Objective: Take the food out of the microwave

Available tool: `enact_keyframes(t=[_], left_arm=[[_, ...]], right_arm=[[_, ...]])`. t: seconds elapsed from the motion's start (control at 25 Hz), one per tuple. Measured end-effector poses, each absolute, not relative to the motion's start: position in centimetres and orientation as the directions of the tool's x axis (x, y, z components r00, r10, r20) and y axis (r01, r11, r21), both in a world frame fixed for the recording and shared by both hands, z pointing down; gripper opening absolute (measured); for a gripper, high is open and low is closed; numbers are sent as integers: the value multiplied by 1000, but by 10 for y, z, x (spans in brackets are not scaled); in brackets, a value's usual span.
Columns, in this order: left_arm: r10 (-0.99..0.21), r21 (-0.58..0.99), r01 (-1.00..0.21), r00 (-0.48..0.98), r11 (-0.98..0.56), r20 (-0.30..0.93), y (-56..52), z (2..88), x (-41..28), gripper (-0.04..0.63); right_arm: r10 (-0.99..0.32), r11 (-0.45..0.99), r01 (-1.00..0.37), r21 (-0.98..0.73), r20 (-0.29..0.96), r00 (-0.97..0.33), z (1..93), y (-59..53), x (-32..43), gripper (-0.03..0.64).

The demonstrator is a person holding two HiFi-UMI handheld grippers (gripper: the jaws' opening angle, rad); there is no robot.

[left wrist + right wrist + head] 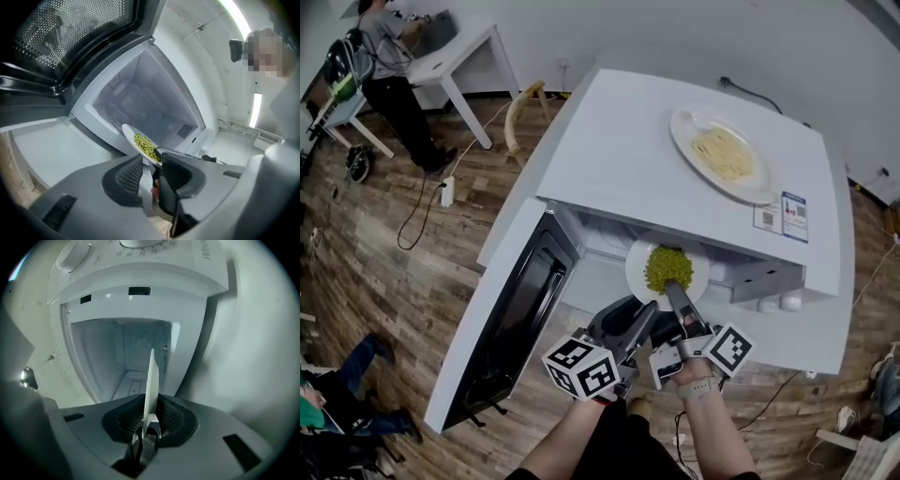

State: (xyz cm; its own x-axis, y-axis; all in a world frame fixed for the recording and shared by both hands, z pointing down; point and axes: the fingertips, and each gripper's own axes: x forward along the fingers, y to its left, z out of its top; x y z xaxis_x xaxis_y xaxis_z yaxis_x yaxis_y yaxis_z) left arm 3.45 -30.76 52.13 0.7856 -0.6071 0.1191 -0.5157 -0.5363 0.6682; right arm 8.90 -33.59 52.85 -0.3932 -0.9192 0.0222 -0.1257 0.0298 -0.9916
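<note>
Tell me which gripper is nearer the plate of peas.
Right. The right gripper is clamped on the near rim of the plate of peas at the mouth of the microwave. The left gripper sits just beside it to the left, jaws open, gripping nothing.

The flat top of the white microwave [637, 159], filling the upper middle of the frame, carries one white plate [679, 131] of pale noodles [722, 153] toward its upper right corner. Down the left side runs a wooden floor [384, 272], where a white power strip [447, 191] lies.
</note>
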Motion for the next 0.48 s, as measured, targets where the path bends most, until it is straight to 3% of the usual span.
enact_keyframes(t=[0.28, 0.48], left_arm=[[-564, 624, -528, 809, -576, 163, -291, 521, 38, 141], [-600, 531, -591, 779, -607, 182, -285, 517, 28, 132]], right_arm=[[-914, 82, -178, -981, -3, -405, 518, -336, 89, 75], [-924, 69, -164, -984, -1, -383, 520, -333, 96, 75]])
